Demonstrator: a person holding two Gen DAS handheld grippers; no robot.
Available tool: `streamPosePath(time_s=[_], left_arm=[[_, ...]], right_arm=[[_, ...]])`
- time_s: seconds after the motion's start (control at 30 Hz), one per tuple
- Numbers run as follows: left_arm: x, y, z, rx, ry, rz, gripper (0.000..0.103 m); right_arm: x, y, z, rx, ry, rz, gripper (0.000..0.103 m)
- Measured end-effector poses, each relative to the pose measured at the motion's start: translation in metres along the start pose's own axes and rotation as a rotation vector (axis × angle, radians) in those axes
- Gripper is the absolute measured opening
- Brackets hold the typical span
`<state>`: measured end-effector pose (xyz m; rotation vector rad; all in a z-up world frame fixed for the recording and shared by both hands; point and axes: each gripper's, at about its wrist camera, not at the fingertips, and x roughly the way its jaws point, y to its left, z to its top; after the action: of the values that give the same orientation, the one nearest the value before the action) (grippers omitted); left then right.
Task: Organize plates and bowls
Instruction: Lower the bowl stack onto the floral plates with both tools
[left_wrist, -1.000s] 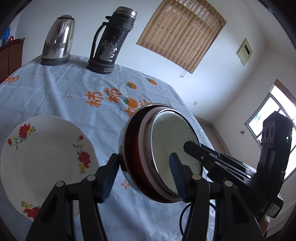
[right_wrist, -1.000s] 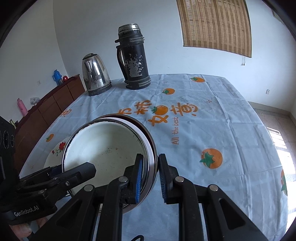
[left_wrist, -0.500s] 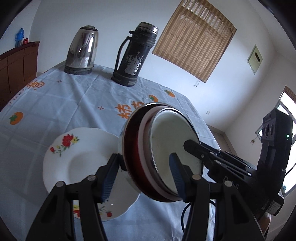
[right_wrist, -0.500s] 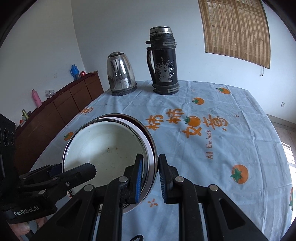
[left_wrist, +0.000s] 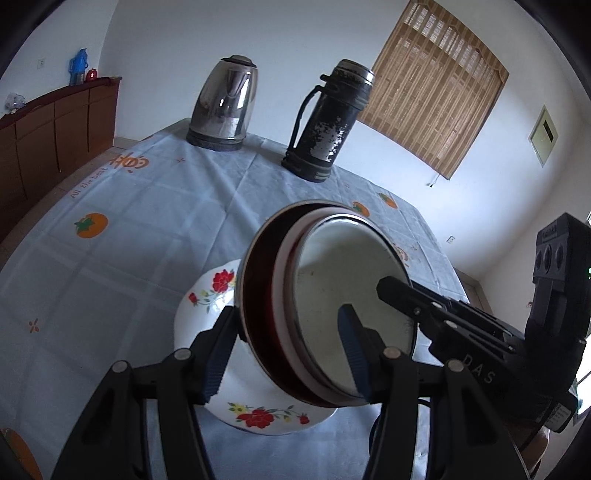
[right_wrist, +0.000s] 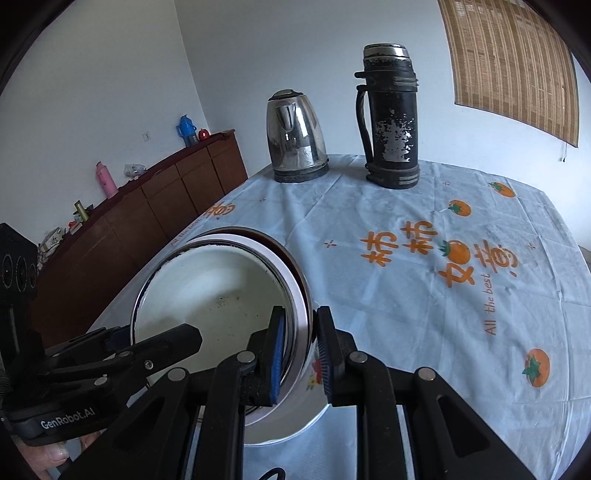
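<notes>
A stack of nested bowls (left_wrist: 332, 295), steel outside with a red and a white enamel one inside, hangs tilted in the air, held from both sides. My left gripper (left_wrist: 286, 350) is shut on its near rim. My right gripper (right_wrist: 299, 347) is shut on the opposite rim of the bowl stack (right_wrist: 221, 295). A white floral plate (left_wrist: 207, 306) lies on the table right below the stack; its edge shows under the bowls in the right wrist view (right_wrist: 295, 417).
A steel kettle (left_wrist: 225, 107) and a black thermos (left_wrist: 328, 122) stand at the table's far end. The blue tablecloth (right_wrist: 443, 280) has orange prints. A brown sideboard (right_wrist: 129, 225) runs along the left wall.
Both grippers have carried the bowl stack to the left, from beside the floral plate to directly over it. The grip on the stack has not changed.
</notes>
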<state>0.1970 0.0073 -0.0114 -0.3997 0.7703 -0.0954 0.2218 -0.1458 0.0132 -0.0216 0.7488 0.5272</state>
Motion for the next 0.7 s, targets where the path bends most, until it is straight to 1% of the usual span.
streamPosePath(time_s=[0.17, 0.4, 0.7], left_arm=[[0.000, 0.013, -0.005, -0.031, 0.010, 0.023, 0.054], [-0.001, 0.018, -0.009, -0.028, 0.010, 0.070, 0.054], [0.001, 0.014, -0.009, -0.027, 0.011, 0.100, 0.054]], right_arm=[[0.008, 0.011, -0.001, -0.011, 0.001, 0.028, 0.019], [0.023, 0.013, -0.008, 0.002, 0.012, 0.075, 0.019], [0.025, 0.009, -0.010, 0.002, 0.009, 0.089, 0.019]])
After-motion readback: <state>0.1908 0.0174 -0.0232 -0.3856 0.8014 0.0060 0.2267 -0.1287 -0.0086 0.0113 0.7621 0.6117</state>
